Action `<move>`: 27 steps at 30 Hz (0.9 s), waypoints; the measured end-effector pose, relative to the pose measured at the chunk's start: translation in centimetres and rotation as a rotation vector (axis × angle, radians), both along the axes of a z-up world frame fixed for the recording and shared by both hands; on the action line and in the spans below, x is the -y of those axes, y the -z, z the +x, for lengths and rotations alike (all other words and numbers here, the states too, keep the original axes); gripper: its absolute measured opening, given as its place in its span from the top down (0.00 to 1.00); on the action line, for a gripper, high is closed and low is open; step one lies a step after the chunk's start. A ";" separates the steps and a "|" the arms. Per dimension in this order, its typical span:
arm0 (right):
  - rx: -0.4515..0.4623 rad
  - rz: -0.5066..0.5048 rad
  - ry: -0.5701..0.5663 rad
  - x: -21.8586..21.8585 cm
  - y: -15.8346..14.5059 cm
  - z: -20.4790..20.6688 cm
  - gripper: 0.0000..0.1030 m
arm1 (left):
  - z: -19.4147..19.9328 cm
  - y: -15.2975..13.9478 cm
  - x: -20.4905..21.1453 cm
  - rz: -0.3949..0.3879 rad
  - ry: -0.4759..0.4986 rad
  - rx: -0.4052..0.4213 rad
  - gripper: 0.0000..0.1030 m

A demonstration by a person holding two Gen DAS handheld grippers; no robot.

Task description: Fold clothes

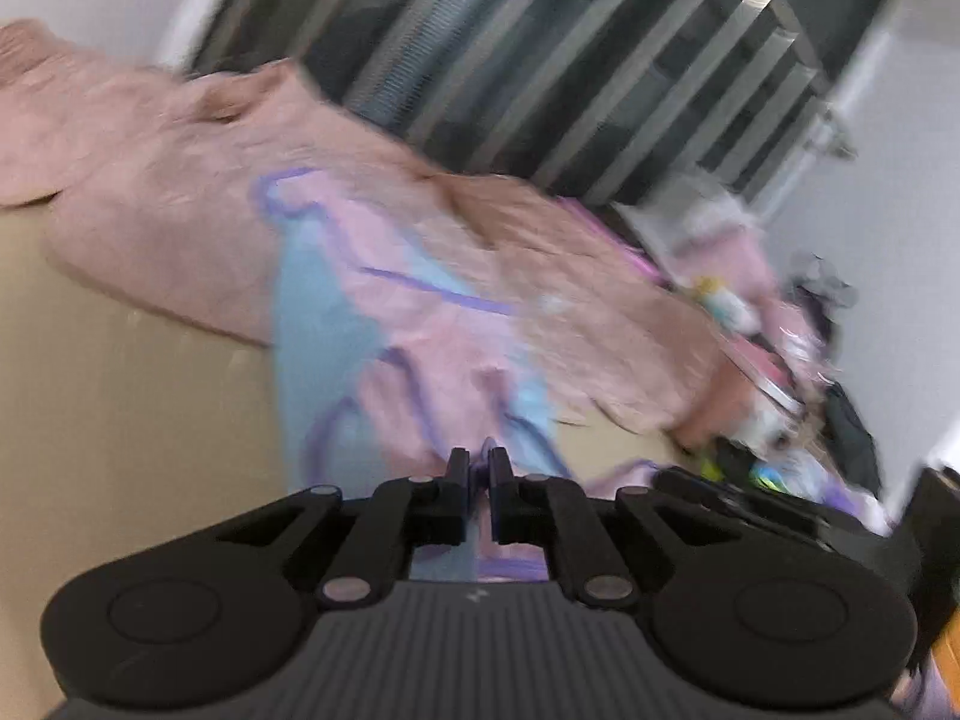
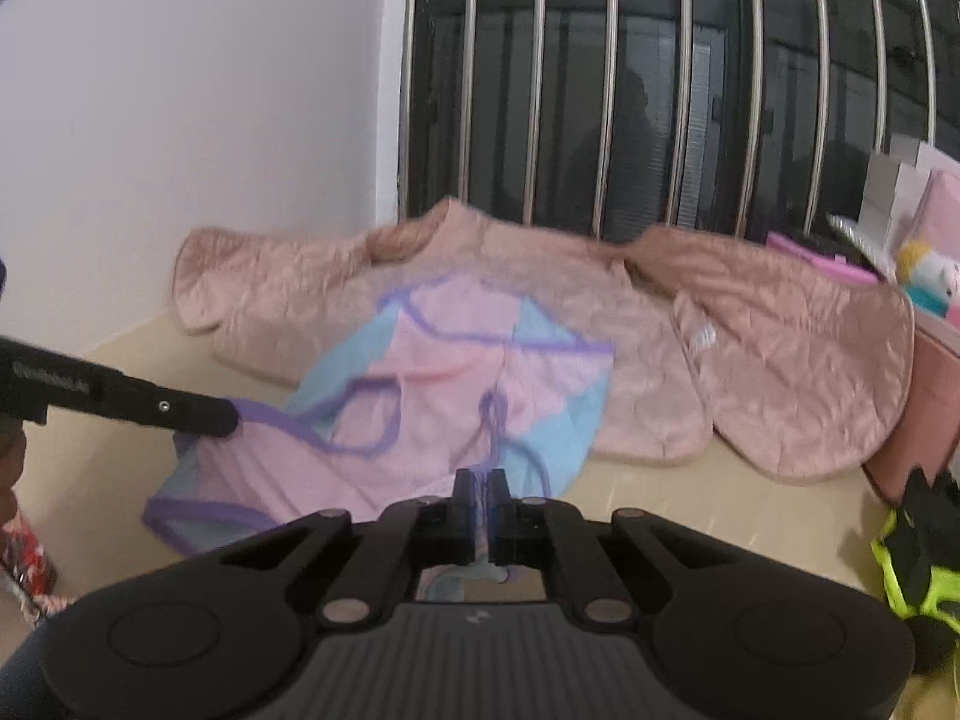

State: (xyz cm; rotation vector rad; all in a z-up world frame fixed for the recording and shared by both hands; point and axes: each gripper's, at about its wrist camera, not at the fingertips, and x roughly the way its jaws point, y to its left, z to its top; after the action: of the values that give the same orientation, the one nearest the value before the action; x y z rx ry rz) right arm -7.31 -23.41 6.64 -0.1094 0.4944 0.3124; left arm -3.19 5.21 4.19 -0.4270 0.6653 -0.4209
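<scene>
A small pink and light-blue garment with purple trim lies rumpled on a beige surface, partly on top of a larger dusty-pink quilted jacket. My right gripper is shut on the garment's near purple-trimmed edge. My left gripper is shut on another edge of the same garment. Its fingers come in from the left of the right wrist view and pinch the purple hem. The left wrist view is blurred. The jacket spreads behind the garment there.
A barred dark window and a white wall stand behind the surface. At the right are a pink box, a soft toy and a neon-yellow and black item. Cluttered things crowd the right side in the left wrist view.
</scene>
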 end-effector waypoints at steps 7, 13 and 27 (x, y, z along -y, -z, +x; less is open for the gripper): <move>-0.097 -0.171 0.125 -1.3 3.7 4.4 0.87 | -0.4 1.4 0.5 0.149 -0.116 -0.069 0.54; 0.004 -0.077 -0.014 -0.3 2.6 -2.3 0.63 | -7.2 0.7 1.1 0.247 -0.115 0.080 0.54; -0.098 0.063 0.119 1.3 2.7 -3.3 0.97 | -8.2 2.0 3.6 0.400 -0.128 0.074 0.98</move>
State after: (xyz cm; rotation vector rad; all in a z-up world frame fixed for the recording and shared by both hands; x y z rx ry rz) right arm -10.56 -24.71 3.91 -0.0035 0.5851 0.2168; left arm -11.37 1.63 2.24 -0.0733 0.6279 -0.1735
